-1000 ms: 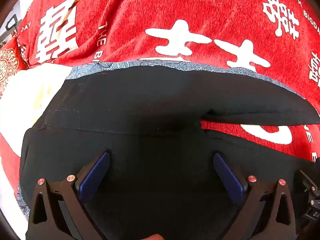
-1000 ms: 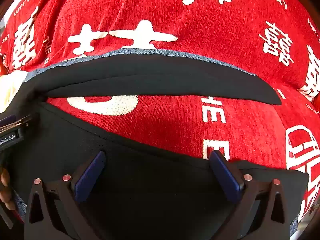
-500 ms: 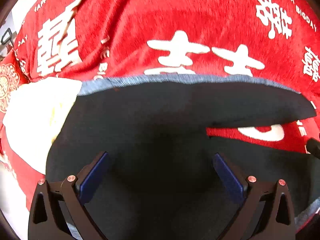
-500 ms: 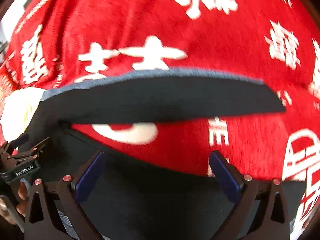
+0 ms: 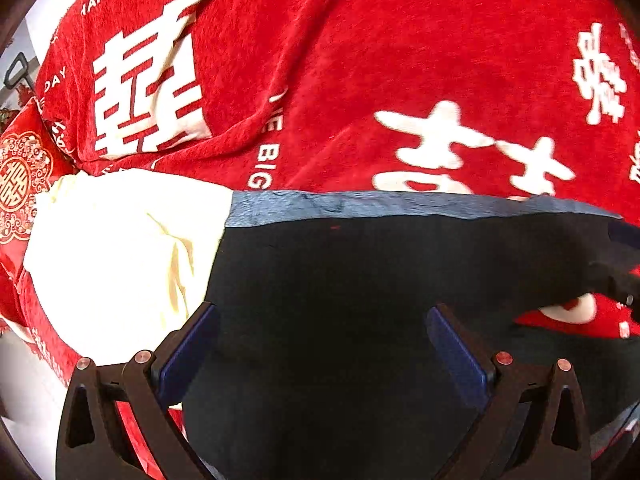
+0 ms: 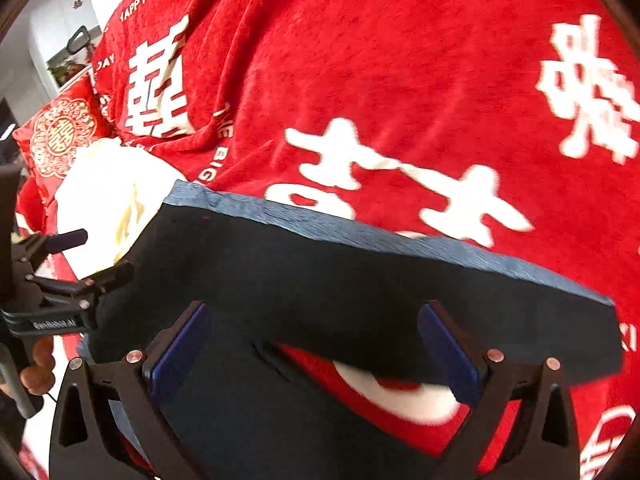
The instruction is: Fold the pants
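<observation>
Black pants [image 5: 360, 280] with a blue-grey edge band lie on a red blanket; they also show in the right wrist view [image 6: 320, 280]. The two legs part toward the right, with red blanket between them. My left gripper [image 5: 320, 344] is open above the pants near their left end, its blue pads wide apart. My right gripper [image 6: 316, 348] is open above the gap between the legs. The left gripper's body [image 6: 52, 300] shows at the left edge of the right wrist view.
The red blanket [image 5: 360, 60] with white characters covers the surface. A cream-white garment [image 5: 120, 248] lies left of the pants and touches them. A red embroidered cushion [image 5: 20, 184] sits at the far left. The floor shows at the lower left.
Both grippers have swung left and back, still open. The cream garment and cushion now show more. The far pant leg appears nearer the fingers in both views.
</observation>
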`<move>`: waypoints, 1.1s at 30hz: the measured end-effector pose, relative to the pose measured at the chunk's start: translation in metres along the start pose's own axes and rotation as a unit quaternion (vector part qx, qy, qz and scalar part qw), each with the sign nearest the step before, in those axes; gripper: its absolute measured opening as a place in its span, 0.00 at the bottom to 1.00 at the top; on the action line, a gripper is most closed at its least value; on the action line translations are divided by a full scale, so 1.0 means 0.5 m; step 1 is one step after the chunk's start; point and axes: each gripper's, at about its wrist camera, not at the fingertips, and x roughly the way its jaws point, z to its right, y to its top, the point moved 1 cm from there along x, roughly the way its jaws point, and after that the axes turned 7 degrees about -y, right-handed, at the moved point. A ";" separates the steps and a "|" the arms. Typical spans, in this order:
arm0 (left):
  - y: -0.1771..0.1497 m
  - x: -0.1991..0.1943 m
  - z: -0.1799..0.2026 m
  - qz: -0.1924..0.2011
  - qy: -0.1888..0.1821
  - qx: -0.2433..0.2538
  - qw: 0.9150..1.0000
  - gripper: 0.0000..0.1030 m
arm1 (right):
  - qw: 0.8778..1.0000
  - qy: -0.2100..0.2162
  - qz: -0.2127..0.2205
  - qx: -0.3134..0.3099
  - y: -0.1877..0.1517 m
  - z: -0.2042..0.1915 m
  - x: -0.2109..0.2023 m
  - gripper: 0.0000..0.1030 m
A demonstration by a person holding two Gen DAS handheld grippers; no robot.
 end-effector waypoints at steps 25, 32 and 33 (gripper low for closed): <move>0.051 0.245 -0.047 -0.049 -0.072 0.028 0.996 1.00 | 0.964 0.127 -0.128 -0.196 0.133 -0.116 0.389 1.00; 0.049 0.244 -0.049 -0.044 -0.075 0.024 0.996 1.00 | 0.962 0.118 -0.122 -0.216 0.128 -0.124 0.386 0.98; 0.049 0.244 -0.049 -0.044 -0.075 0.024 0.996 1.00 | 0.961 0.118 -0.120 -0.219 0.130 -0.136 0.386 0.95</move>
